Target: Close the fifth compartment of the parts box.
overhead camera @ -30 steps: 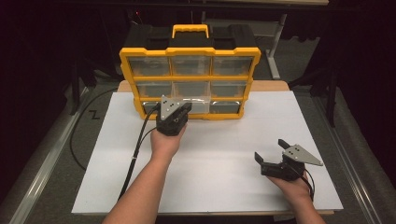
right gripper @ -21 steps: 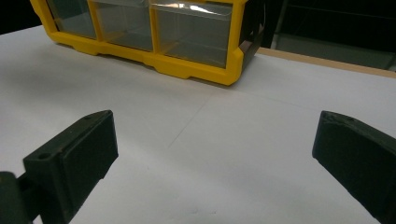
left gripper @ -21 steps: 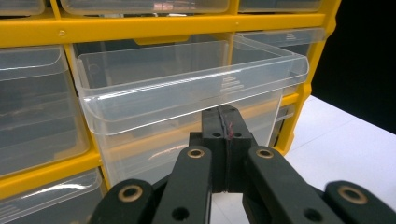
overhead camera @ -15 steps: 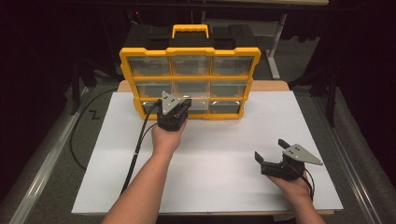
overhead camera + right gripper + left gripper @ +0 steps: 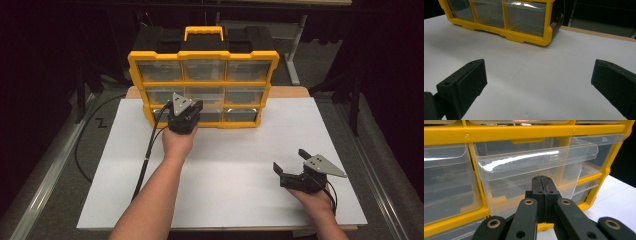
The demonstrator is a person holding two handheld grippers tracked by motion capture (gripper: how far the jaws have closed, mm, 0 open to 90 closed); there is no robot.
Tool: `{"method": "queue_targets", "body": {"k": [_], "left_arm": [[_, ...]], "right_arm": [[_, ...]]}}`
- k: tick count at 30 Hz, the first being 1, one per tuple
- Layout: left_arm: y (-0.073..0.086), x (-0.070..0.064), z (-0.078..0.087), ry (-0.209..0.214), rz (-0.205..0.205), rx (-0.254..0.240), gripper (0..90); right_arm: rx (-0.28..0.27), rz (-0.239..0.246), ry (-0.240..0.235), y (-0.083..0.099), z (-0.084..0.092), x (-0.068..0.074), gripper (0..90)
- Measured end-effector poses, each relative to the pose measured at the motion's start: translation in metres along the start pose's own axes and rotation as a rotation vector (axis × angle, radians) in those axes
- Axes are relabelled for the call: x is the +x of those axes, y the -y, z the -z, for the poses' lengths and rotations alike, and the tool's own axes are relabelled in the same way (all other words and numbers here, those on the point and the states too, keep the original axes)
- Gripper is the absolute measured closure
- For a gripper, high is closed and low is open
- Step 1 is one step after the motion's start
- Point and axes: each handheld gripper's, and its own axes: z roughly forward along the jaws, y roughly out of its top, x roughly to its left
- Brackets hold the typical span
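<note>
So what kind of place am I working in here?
Likely a lab or workshop recording bench: a white board-covered table in a dark room, a yellow-framed organizer with clear plastic drawers, and metal rails running alongside the table.

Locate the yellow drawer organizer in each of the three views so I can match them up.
High view: the yellow drawer organizer stands upright at the table's far edge, centre top.
Left gripper view: its clear drawers spread across the frame, close behind the shut jaws.
Right gripper view: its lower corner sits at top left.
Shared landmark: the yellow frame bars between drawers.
</note>
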Motion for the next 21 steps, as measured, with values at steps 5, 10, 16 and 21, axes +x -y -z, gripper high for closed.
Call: {"method": "queue_targets", "body": {"k": [5, 10, 16, 21], "left_arm": [[-0.002, 0.002, -0.007, -0.004, 0.011, -0.003, 89.8], [-0.004, 0.004, -0.015, -0.013, 0.017, 0.001, 89.8], [-0.006, 0.005, -0.024, -0.017, 0.021, 0.01, 89.8], [-0.007, 0.004, -0.028, -0.026, 0.025, 0.022, 89.8]], "right_arm": [[-0.006, 0.007, 0.0, -0.001, 0.001, 0.0, 1.7], [-0.005, 0.003, -0.001, 0.0, 0.001, -0.001, 1.7], [-0.004, 0.002, 0.001, 0.0, 0.001, -0.002, 1.7], [-0.006, -0.003, 0.005, 0.0, 0.001, -0.003, 1.7]]}}
